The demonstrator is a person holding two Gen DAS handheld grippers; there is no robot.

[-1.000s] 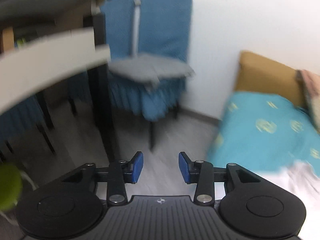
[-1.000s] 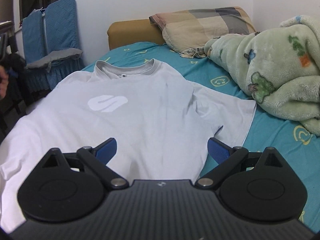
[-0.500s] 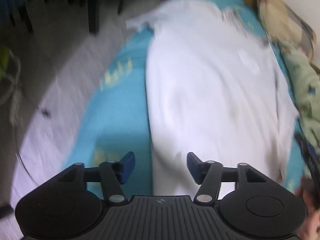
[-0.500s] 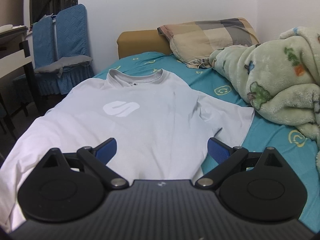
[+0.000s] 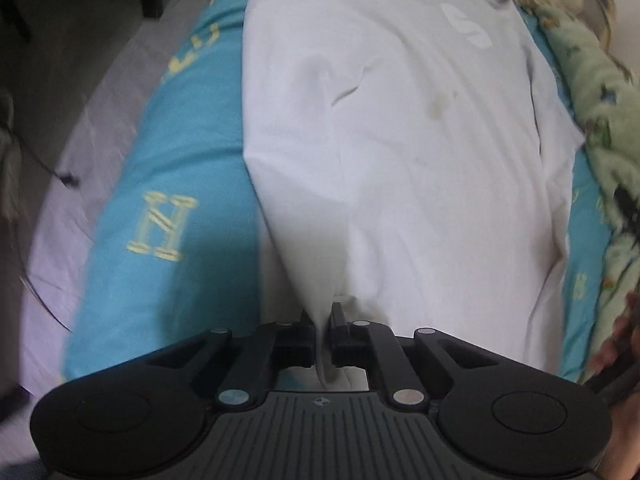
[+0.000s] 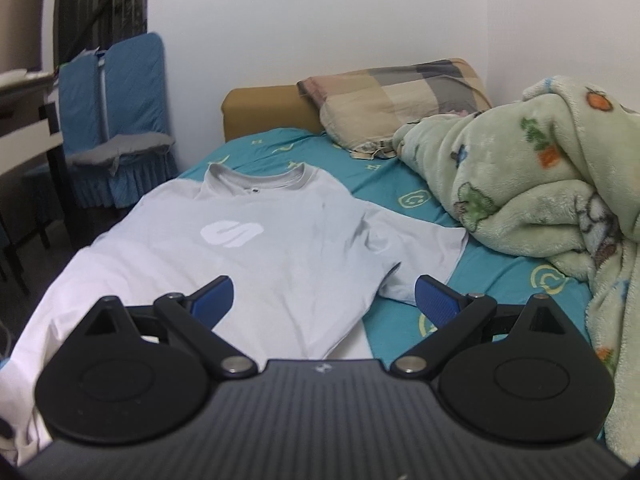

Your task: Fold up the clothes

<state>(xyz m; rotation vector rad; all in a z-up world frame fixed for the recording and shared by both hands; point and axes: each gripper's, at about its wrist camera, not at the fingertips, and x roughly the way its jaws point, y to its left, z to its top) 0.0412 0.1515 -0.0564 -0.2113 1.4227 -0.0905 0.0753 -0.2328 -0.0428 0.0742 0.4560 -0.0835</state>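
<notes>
A white T-shirt [image 6: 280, 240] with a white chest logo lies spread face up on the teal bed sheet [image 6: 500, 280], collar toward the headboard. In the left wrist view the T-shirt [image 5: 400, 140] fills the middle, and my left gripper [image 5: 323, 322] is shut on a pinched fold of its lower left hem, the cloth rising in a ridge from the jaws. My right gripper [image 6: 324, 296] is open and empty, hovering just above the shirt's bottom right part, with its fingers apart.
A green fleece blanket [image 6: 560, 200] is heaped along the bed's right side. A plaid pillow [image 6: 400, 96] leans at the headboard. A blue-covered chair [image 6: 116, 120] and a desk edge [image 6: 24, 140] stand left of the bed. Floor [image 5: 80, 80] lies beyond the bed's left edge.
My left gripper swung from facing the chair to the bed, came down on the shirt's hem and shut on it. My right gripper stayed open and shifted slightly.
</notes>
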